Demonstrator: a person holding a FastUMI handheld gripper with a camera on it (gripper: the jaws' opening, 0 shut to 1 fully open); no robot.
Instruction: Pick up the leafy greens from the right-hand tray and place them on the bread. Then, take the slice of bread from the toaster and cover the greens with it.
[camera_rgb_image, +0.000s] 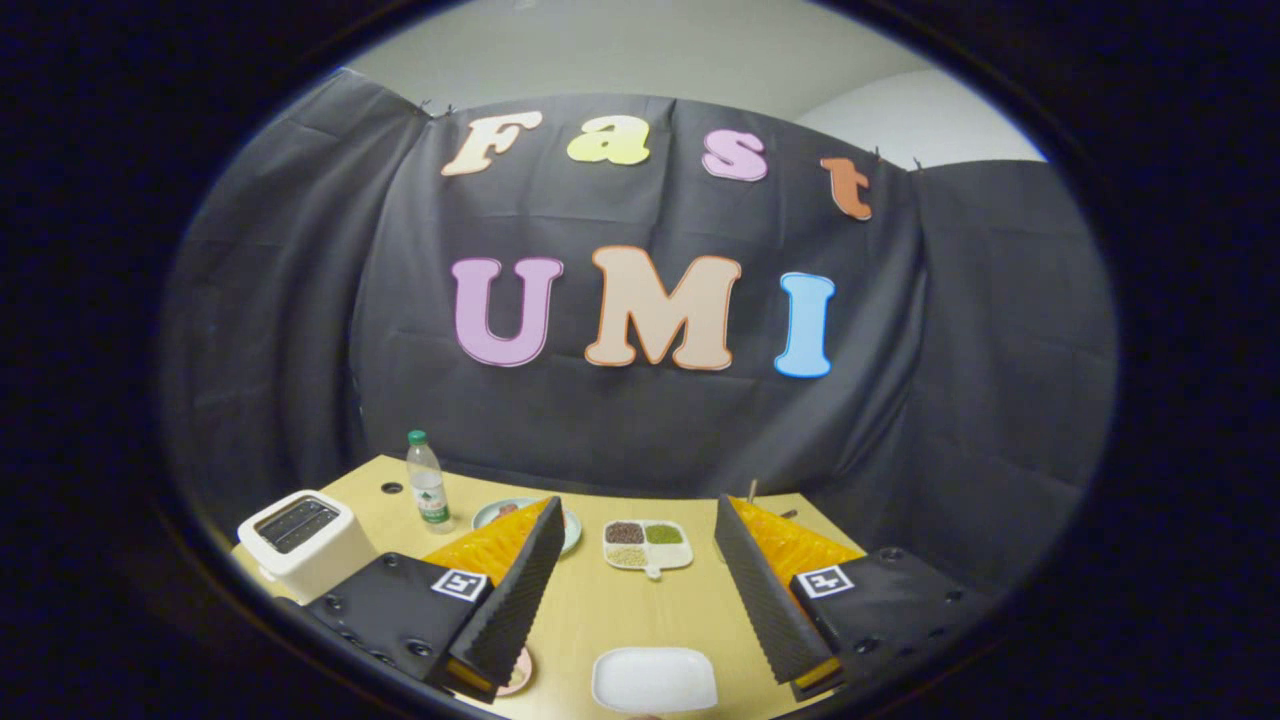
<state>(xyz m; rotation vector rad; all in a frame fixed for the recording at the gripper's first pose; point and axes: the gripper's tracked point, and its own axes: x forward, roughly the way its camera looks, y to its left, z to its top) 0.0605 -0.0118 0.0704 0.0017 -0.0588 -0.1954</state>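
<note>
Gripper (640, 590) spread wide over the wooden table (640, 610), holding nothing; white plate (654, 679) between fingers, toaster (305, 540) off left.

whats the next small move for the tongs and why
Probably tip the tongs down and forward over the table: the fingers are wide apart, holding nothing, high above the white plate, with the divided tray beyond them.

A white toaster (305, 540), a clear bottle (428, 484) capped in green, a pale wooden table (620, 610), a white sectioned dish (648, 546) filled with brown, green and beige contents, and a plain white plate (654, 680) are seen before black cloth (640, 420).
</note>
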